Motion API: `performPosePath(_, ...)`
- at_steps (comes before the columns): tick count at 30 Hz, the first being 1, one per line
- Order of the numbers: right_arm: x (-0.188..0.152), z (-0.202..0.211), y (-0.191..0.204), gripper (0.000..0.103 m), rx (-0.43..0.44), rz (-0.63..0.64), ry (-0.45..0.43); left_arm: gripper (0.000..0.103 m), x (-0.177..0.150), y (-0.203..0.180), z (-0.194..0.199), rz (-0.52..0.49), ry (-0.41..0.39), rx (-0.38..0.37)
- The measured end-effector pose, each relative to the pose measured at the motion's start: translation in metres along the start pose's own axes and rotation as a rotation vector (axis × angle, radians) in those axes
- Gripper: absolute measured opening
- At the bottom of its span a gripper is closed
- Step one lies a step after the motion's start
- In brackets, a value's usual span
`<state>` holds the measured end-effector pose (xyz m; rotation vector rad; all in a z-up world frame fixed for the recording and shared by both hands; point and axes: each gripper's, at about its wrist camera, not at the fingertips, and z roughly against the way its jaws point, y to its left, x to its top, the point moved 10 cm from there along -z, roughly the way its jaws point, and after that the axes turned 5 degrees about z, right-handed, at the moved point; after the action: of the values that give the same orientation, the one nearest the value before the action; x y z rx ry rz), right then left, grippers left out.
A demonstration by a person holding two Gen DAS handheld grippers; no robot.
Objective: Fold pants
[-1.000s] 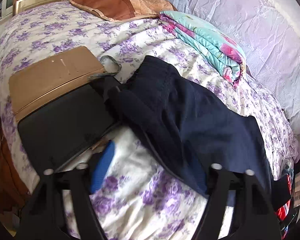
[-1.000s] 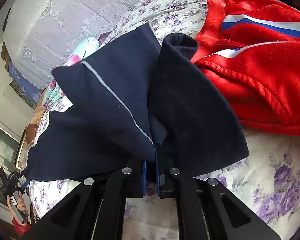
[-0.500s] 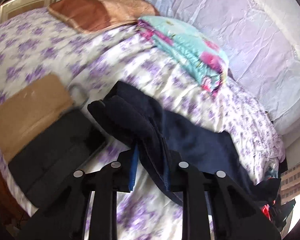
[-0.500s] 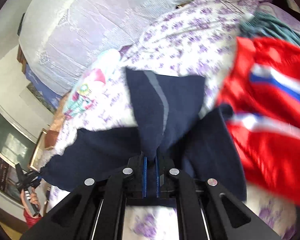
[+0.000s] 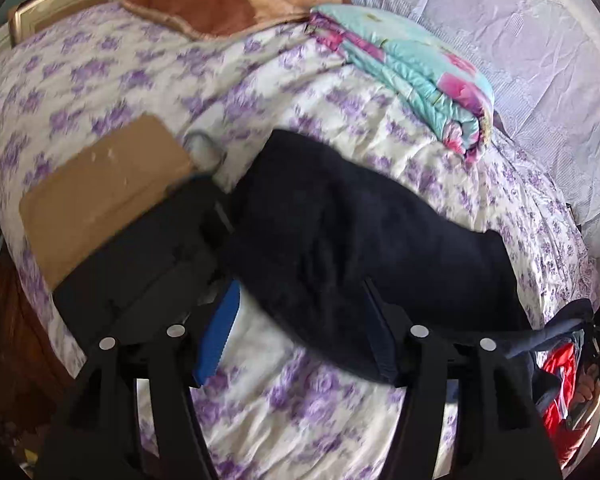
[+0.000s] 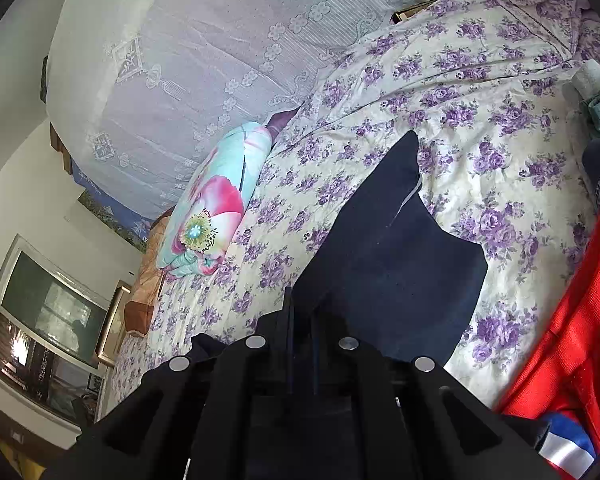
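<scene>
The bed (image 5: 148, 80) fills both views, its white cover sprinkled with purple flowers, and a pale lace curtain (image 6: 204, 52) hangs along its far side. Spread across the middle of that cover are the navy pants (image 5: 360, 232), a big dark mass in the left wrist view, running from the centre out toward four o'clock. In the right wrist view the same pants (image 6: 396, 264) rise as a peaked fold at centre, a thin pale stripe along one edge. At four o'clock there, a red garment (image 6: 572, 344) with white and blue bands lies just beside them. A folded turquoise and pink quilt (image 5: 412, 80) sits at one o'clock in the left view, well apart from the pants, with a brown pillow (image 5: 228, 4) at twelve. At nine o'clock lies a tan cardboard sheet (image 5: 100, 196) on a black case (image 5: 140, 268).

The left gripper (image 5: 300, 336) has just been opening; its jaws stand fairly wide, a blue pad (image 5: 220, 328) clear on one side, the pants' edge draped between them but not pinched. The right gripper (image 6: 300, 320) has its jaws nearly closed, clamped on the pants' cloth.
</scene>
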<state>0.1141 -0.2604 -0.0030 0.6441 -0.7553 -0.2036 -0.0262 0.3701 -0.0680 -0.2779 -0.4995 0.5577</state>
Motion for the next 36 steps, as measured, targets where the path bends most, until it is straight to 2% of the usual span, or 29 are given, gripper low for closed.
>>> performPosePath(6,-0.005,0.007,0.000,0.007,-0.015,0.012,0.012,0.058,-0.016,-0.023,-0.017,-0.007,0.070,-0.079)
performPosePath(8,-0.006,0.009,0.000,0.007,-0.016,0.015,0.015,0.045,-0.007,-0.032,-0.024,-0.025,0.045,-0.050)
performPosePath(9,-0.006,0.009,-0.001,0.007,-0.019,0.019,0.018,0.023,0.002,-0.037,-0.026,-0.033,0.025,-0.034)
performPosePath(10,-0.005,0.008,-0.003,0.007,-0.025,0.020,0.020,0.014,0.010,-0.043,-0.026,-0.049,0.016,-0.037)
performPosePath(14,0.015,-0.011,-0.010,0.007,-0.055,0.013,0.027,0.009,0.066,-0.076,-0.026,-0.038,-0.066,-0.099)
performPosePath(16,0.036,-0.029,-0.016,0.007,-0.102,0.017,0.016,0.009,0.104,-0.102,-0.030,-0.016,-0.122,-0.142)
performPosePath(18,0.065,-0.054,-0.024,0.007,-0.147,0.006,-0.007,0.009,0.143,-0.130,-0.041,0.000,-0.181,-0.147)
performPosePath(20,0.092,-0.082,-0.035,0.007,-0.185,-0.014,-0.022,0.009,0.173,-0.149,-0.062,0.014,-0.211,-0.112)
performPosePath(22,0.111,-0.118,-0.046,0.007,-0.232,-0.020,-0.018,0.009,0.201,-0.161,-0.097,0.023,-0.227,-0.041)
performPosePath(23,0.116,-0.139,-0.053,0.008,-0.275,-0.011,0.007,0.010,0.210,-0.163,-0.120,0.035,-0.210,-0.006)
performPosePath(25,0.113,-0.172,-0.071,0.018,-0.384,0.012,0.075,0.019,0.209,-0.154,-0.170,0.070,-0.108,0.074)
performPosePath(26,0.112,-0.181,-0.078,0.026,-0.439,0.041,0.075,0.021,0.204,-0.147,-0.190,0.090,-0.061,0.107)
performPosePath(27,0.111,-0.182,-0.082,0.030,-0.467,0.069,0.067,0.021,0.200,-0.142,-0.199,0.097,-0.048,0.112)
performPosePath(29,0.111,-0.172,-0.080,0.031,-0.429,0.089,0.038,0.023,0.196,-0.144,-0.194,0.036,-0.087,0.102)
performPosePath(30,0.112,-0.160,-0.080,0.032,-0.394,0.081,0.016,0.031,0.193,-0.149,-0.184,-0.024,-0.105,0.090)
performPosePath(31,0.113,-0.147,-0.081,0.032,-0.375,0.065,0.002,0.047,0.190,-0.150,-0.174,-0.062,-0.123,0.087)
performPosePath(33,0.114,-0.116,-0.091,0.033,-0.331,0.008,-0.018,0.064,0.185,-0.145,-0.141,-0.104,-0.203,0.096)
performPosePath(36,0.110,-0.083,-0.121,0.035,-0.343,-0.084,-0.020,0.065,0.165,-0.143,-0.102,-0.121,-0.250,0.013)
